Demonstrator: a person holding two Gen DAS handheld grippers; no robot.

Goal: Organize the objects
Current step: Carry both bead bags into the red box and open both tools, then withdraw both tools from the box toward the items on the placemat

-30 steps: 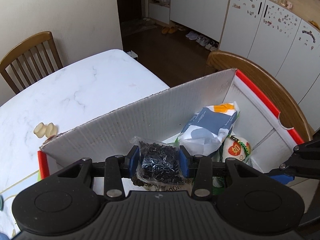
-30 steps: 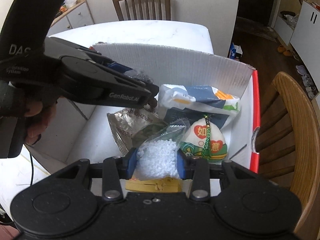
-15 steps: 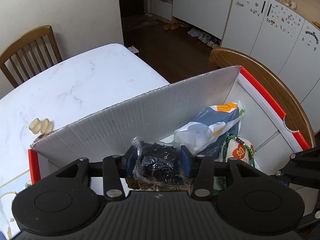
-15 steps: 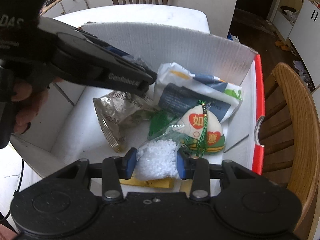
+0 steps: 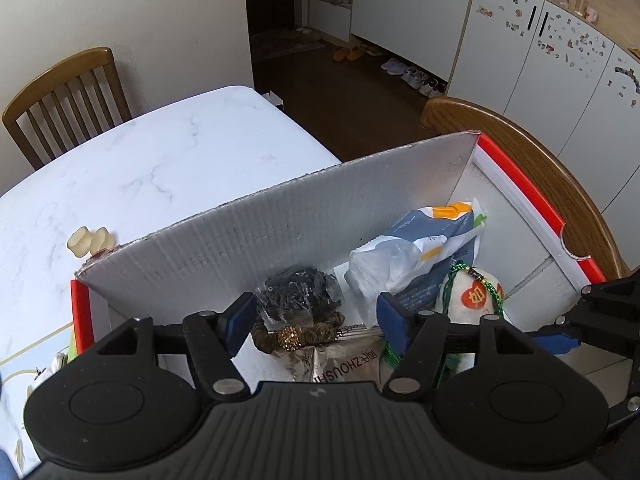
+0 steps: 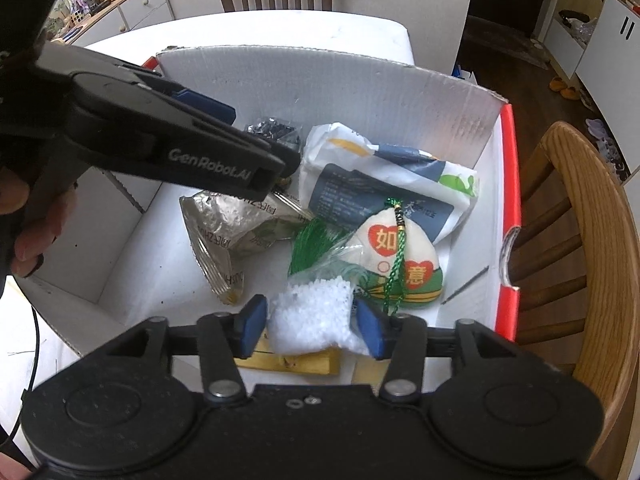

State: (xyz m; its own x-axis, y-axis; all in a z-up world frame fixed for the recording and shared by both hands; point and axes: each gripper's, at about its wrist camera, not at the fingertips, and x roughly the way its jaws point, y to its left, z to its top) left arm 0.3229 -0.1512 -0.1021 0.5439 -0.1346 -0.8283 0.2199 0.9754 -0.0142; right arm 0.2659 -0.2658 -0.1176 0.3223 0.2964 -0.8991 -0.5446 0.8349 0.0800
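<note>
Both tongs have just spread wide over the box (image 6: 508, 184). The left gripper (image 5: 316, 316) pinches nothing — the black bag (image 5: 298, 294) lies at its 12 o'clock. The right gripper (image 6: 310, 320) has let go of the white bag (image 6: 312, 316).

You are working at a white marble-look table (image 5: 160, 168) with a slatted wooden chair (image 5: 68, 96) at its far end against a cream wall (image 5: 120, 12). A second wooden chair (image 6: 580, 240) curves along your right. Dark wood floor (image 5: 360, 96) runs to white cabinets (image 5: 520, 60), shoes (image 5: 412, 76) lined below them
</note>
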